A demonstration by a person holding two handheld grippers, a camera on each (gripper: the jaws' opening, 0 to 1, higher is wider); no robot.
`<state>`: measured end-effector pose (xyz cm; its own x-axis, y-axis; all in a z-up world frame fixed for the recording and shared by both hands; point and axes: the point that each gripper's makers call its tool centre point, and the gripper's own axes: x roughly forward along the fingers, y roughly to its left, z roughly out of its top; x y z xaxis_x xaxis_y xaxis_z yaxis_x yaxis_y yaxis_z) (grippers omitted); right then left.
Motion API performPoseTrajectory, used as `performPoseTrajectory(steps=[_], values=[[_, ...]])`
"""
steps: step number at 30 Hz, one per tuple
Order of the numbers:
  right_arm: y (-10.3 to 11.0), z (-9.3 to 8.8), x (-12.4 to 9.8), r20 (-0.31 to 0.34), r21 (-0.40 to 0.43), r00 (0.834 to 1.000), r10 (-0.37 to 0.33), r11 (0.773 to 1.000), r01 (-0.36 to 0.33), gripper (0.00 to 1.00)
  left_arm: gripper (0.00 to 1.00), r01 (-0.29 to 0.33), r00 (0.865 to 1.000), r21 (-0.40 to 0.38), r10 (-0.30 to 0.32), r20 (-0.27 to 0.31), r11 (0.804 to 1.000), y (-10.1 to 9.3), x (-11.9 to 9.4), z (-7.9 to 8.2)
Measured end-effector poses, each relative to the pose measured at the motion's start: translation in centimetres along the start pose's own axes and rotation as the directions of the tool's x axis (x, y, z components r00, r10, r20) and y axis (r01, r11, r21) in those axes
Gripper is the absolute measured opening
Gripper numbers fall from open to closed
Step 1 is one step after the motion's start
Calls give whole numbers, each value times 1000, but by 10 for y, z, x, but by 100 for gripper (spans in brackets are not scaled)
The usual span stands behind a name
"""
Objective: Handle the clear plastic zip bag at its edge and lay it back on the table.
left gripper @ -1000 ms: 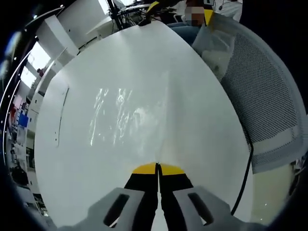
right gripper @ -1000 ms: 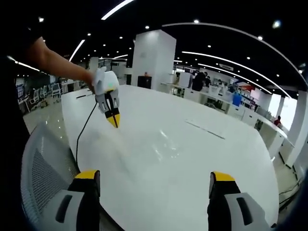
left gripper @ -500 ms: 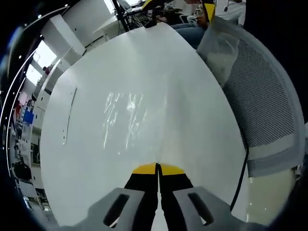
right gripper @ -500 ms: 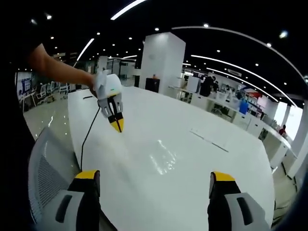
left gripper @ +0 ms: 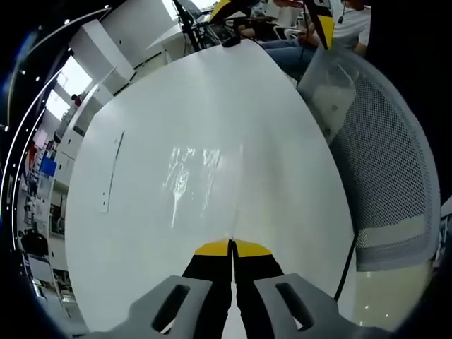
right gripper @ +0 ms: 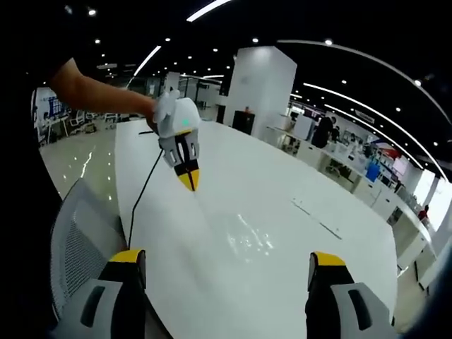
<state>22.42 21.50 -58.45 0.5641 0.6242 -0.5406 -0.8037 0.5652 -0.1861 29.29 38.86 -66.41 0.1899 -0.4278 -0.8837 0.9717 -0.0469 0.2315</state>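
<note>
Room: large office hall with ceiling lights.
Tabletop (right gripper: 282,233): white, glossy.
Zip bag (left gripper: 191,180): clear, lying flat mid-tabletop.
Left tongs (left gripper: 232,248): closed, empty, above the bag's near edge.
Right tongs (right gripper: 226,265): spread wide, empty.
Chair (left gripper: 385,162): mesh, beside the tabletop.

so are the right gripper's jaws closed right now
No, the right gripper has its two yellow-tipped jaws standing wide apart at the bottom of its view, with bare white table between them.

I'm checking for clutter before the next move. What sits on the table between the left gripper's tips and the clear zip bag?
Nothing: in the left gripper view, bare white table runs from the left gripper to the zip bag.
</note>
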Motion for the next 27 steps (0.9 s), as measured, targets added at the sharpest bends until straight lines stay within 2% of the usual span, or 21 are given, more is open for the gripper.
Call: performPoseTrajectory(steps=[14,19,27], values=[[-1,1,4,-22,-44,999,28,999,-29,92,0,1,1000,-11,-1,19,1000,-4,-10,21],[2,-4,9,-47,-52,997,63,997,-66,90,0,4,1000,-7,-3,31,1000,-6,-14,28],[5,-5,17,-69,-92,994,90,991,-97,78,0,5,999,2,-5,43,1000,-9,-19,38]])
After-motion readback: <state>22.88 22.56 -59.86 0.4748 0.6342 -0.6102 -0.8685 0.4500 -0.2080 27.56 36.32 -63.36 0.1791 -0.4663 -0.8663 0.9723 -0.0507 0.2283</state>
